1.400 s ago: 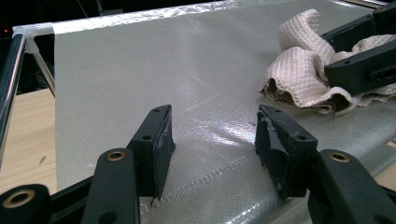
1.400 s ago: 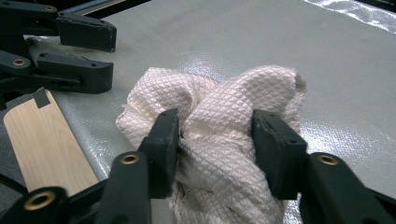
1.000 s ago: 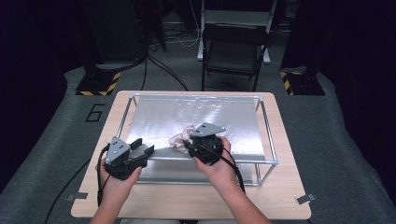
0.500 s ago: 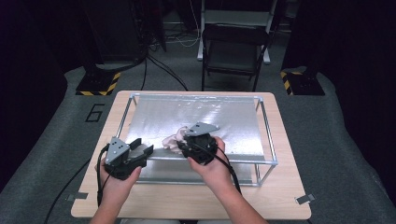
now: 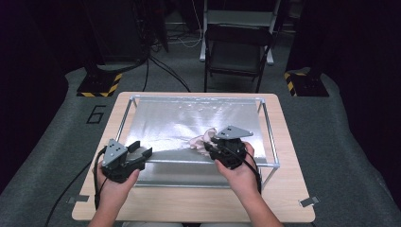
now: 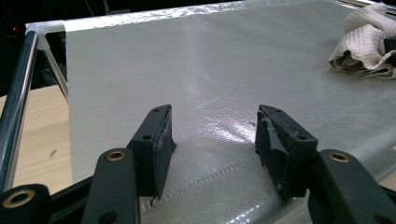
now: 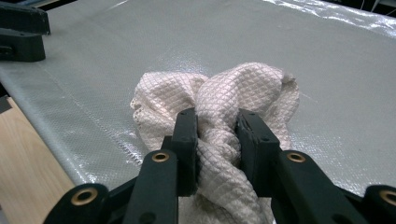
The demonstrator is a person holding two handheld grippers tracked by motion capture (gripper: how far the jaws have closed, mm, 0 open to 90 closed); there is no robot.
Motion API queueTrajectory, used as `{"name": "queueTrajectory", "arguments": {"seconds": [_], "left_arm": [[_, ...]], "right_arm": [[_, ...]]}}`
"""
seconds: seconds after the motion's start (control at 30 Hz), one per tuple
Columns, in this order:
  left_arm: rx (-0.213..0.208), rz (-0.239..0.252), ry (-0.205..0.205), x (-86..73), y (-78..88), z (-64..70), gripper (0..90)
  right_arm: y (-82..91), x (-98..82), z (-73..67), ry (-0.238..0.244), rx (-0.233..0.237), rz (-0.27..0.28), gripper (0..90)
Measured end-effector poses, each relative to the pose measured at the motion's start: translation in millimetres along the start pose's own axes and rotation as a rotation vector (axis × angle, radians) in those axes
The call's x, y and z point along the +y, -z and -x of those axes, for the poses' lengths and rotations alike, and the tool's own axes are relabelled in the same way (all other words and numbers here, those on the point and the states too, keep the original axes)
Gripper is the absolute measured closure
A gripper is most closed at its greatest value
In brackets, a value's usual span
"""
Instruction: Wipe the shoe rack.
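A pale quilted cloth (image 5: 201, 140) lies bunched on the near right part of a silvery sheet (image 5: 179, 120) stretched over a metal frame. My right gripper (image 5: 208, 148) is shut on it; in the right gripper view a thick fold of the cloth (image 7: 243, 88) is pinched between the jaws of that gripper (image 7: 217, 128). My left gripper (image 5: 141, 151) rests at the sheet's near left edge. It stands open (image 6: 212, 128) with only bare sheet between its jaws. The cloth (image 6: 362, 44) sits far off to its right.
The frame's metal rails (image 5: 268, 126) run around the sheet and stand on a wooden table (image 5: 198, 205). A black chair (image 5: 236, 52) and striped floor stands are beyond the table. The left gripper (image 7: 21, 30) shows at the right gripper view's top left.
My right gripper has carried the bunched cloth to the right along the near part of the sheet. The left gripper has stayed where it was, still open.
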State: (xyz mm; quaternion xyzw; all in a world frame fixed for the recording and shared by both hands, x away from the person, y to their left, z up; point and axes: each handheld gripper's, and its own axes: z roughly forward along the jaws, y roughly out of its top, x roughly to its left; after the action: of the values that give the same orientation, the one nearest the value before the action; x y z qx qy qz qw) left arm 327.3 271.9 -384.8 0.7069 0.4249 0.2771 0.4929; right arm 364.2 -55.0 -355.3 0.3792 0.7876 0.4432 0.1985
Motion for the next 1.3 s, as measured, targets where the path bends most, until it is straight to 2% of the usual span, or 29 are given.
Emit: {"name": "queueTrajectory", "arguments": {"seconds": [0.17, 0.3, 0.33, 0.37, 0.47, 0.53, 0.6, 0.67, 0.8, 0.87, 0.9, 0.93, 1.03, 1.17, 1.23, 1.3], "left_arm": [[0.011, -0.001, 0.006, -2.8, 7.1, -8.6, 46.3], [0.013, 0.009, 0.014, -4.1, 7.8, -9.0, 46.3], [0.01, 0.005, 0.016, -3.9, 7.8, -9.0, 46.3], [0.011, 0.004, 0.018, -3.6, 7.5, -9.0, 46.3], [0.012, 0.003, 0.019, -3.4, 7.2, -9.3, 46.3], [0.012, 0.003, 0.021, -3.5, 7.5, -9.1, 46.3], [0.012, -0.002, 0.023, -3.2, 7.4, -9.3, 46.3], [0.012, -0.002, 0.023, -3.0, 6.9, -9.4, 46.5], [0.014, -0.005, 0.024, -2.8, 6.8, -9.3, 46.5], [0.02, -0.006, 0.026, -2.6, 6.3, -8.7, 46.7], [0.02, -0.009, 0.028, -2.5, 6.3, -8.8, 46.7], [0.021, -0.009, 0.029, -2.5, 6.3, -8.6, 46.7], [0.028, -0.009, 0.028, -2.3, 5.7, -7.7, 46.8], [0.04, 0.0, 0.02, -2.9, 5.2, -6.4, 47.0], [0.038, -0.001, 0.02, -3.0, 5.3, -6.7, 47.1], [0.037, -0.002, 0.022, -2.9, 5.5, -7.0, 47.1]], "right_arm": [[-9.2, 3.5, -6.1, 0.0, 0.021, 0.005, 69.7], [-11.6, 6.8, -12.3, 0.012, 0.004, 0.006, 69.3], [-12.2, 7.5, -13.6, 0.026, 0.006, 0.009, 69.2], [-13.4, 8.4, -16.4, 0.015, 0.012, 0.011, 69.1], [-17.8, 11.1, -23.1, 0.022, 0.038, 0.007, 68.7], [-18.9, 12.2, -25.7, 0.03, 0.033, 0.004, 68.6], [-17.3, 11.4, -20.8, 0.045, 0.048, 0.003, 68.6], [-11.3, 8.3, -14.1, 0.023, 0.029, -0.001, 68.6], [5.8, -0.3, 9.3, -0.023, -0.025, 0.0, 68.6], [9.3, -2.9, 14.2, -0.05, -0.024, 0.007, 68.5], [8.7, -3.0, 13.4, -0.044, -0.025, 0.007, 68.6], [6.8, -1.9, 9.9, -0.029, -0.039, 0.004, 68.6], [-1.9, 3.5, -1.0, -0.02, 0.003, -0.001, 68.5], [-18.6, 12.9, -24.2, 0.026, 0.048, -0.001, 68.1], [-24.8, 16.0, -34.0, 0.043, 0.056, -0.002, 68.0], [-26.6, 16.9, -37.0, 0.062, 0.056, -0.008, 68.0]]}}
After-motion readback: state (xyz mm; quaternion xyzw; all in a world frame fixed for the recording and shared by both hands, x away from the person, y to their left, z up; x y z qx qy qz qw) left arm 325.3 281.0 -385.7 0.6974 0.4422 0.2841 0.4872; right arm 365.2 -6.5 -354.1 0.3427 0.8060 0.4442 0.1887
